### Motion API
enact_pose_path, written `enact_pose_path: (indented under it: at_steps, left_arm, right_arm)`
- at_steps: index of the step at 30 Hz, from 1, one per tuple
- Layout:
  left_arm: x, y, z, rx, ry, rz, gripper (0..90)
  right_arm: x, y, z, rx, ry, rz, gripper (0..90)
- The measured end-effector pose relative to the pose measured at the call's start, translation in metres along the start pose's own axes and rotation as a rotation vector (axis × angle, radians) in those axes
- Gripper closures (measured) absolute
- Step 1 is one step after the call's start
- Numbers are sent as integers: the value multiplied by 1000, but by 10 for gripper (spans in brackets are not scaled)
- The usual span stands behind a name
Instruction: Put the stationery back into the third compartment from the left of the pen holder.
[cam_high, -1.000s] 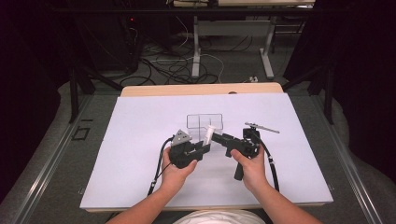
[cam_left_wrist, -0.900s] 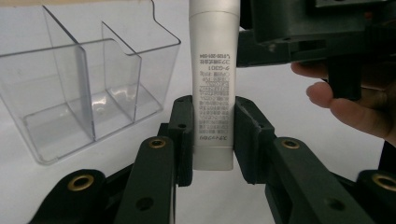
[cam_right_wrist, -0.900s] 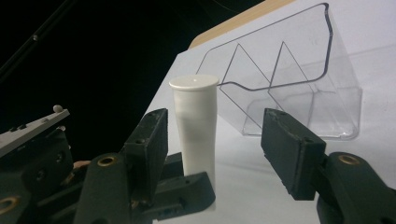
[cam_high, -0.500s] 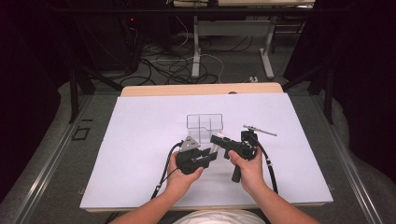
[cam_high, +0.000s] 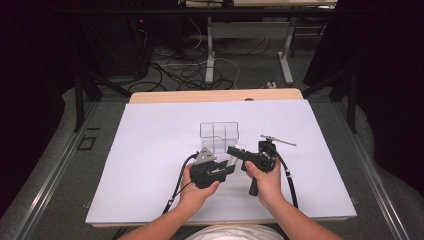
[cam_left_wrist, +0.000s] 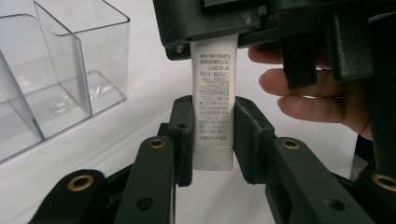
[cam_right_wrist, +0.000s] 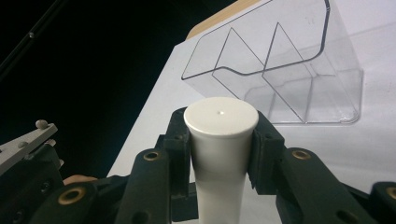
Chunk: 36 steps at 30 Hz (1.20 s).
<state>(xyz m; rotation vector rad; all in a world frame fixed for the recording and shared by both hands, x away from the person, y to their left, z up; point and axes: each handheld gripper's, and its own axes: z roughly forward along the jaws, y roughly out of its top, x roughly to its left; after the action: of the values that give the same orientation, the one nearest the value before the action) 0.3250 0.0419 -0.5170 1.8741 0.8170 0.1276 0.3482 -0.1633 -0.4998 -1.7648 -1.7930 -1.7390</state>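
Note:
A white squeeze tube (cam_left_wrist: 214, 107) with small grey print is gripped by both grippers above the white table sheet. My left gripper (cam_left_wrist: 212, 120) is shut on the tube's flat crimped end. My right gripper (cam_right_wrist: 221, 127) has just been closing, and its pads now press on the tube just below the round cap (cam_right_wrist: 221, 115). In the high view the left gripper (cam_high: 226, 170) and right gripper (cam_high: 233, 151) meet nose to nose, with the tube (cam_high: 230, 161) between them, just in front of the clear organizer.
A clear plastic organizer (cam_high: 219, 136) with dividers stands on the white sheet (cam_high: 150, 150) just beyond the grippers. A thin metal tool (cam_high: 278, 140) lies to its right. Cables trail from both grippers toward the near table edge.
The left hand drew slightly nearer and brought the tube up to the right gripper. The right gripper's jaws closed around the tube's cap end.

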Motion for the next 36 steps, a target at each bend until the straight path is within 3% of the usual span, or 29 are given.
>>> enact_pose_path:
  at_steps: [3,7,14,17,18,20,27,30,31,36]
  left_arm:
    - [2,0,-1,11,-6,8,706]
    - [3,0,-2,6,-14,-16,694]
    - [6,-2,-4,15,-14,-7,607]
    - [9,-2,-5,27,0,9,561]
    - [12,-1,-6,20,12,44,549]
    - [14,0,-8,6,35,68,537]
    - [31,9,-23,-12,76,78,472]
    - [39,12,-29,-13,95,72,452]
    - [42,13,-32,-16,102,55,452]
    - [55,15,-40,-42,112,0,432]
  right_arm:
    - [0,0,0,6,-4,-8,659]
    - [1,1,2,9,-1,-8,660]
    - [9,11,1,-19,4,-66,661]
    - [13,23,-2,-49,-24,-120,661]
    - [13,26,-2,-54,-28,-129,661]
    - [14,29,-2,-64,-40,-140,660]
    - [22,50,2,-113,-96,-238,660]
    - [28,58,6,-133,-136,-312,660]
    - [28,58,6,-133,-136,-312,660]
    - [34,65,16,-151,-187,-399,660]
